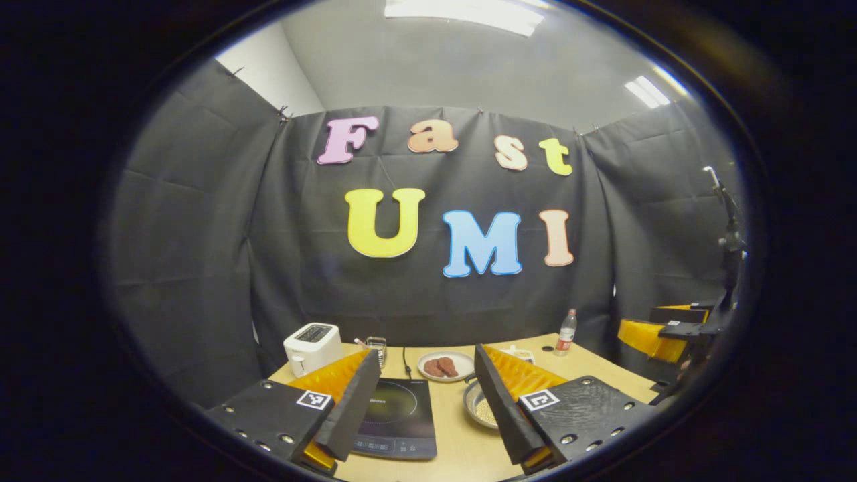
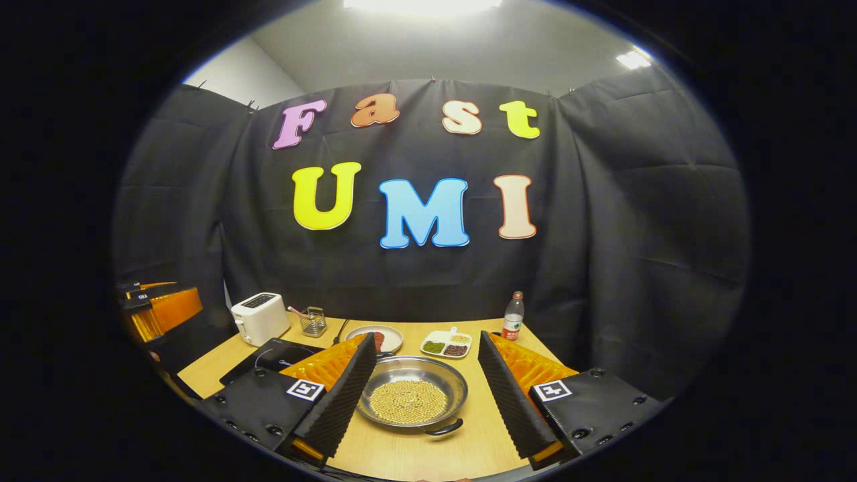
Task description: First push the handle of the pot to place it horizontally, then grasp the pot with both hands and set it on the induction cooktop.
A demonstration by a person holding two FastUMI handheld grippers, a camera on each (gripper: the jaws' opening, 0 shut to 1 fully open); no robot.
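Wooden table (image 2: 469,442), pot (image 2: 412,398) of beans, induction cooktop (image 1: 398,415), both hand-held grippers (image 1: 428,395) (image 2: 425,381) raised, jaws apart.

My left gripper's finger (image 1: 499,402) hid most of the pot (image 1: 477,407); the cooktop's (image 1: 396,416) near corner was covered too.

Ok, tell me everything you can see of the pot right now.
The pot is a shallow, round pan of shiny metal, sitting upright on the wooden table. A layer of small yellowish beans covers its bottom. One dark loop handle juts from the near rim. It lies between the open right tongs, untouched.
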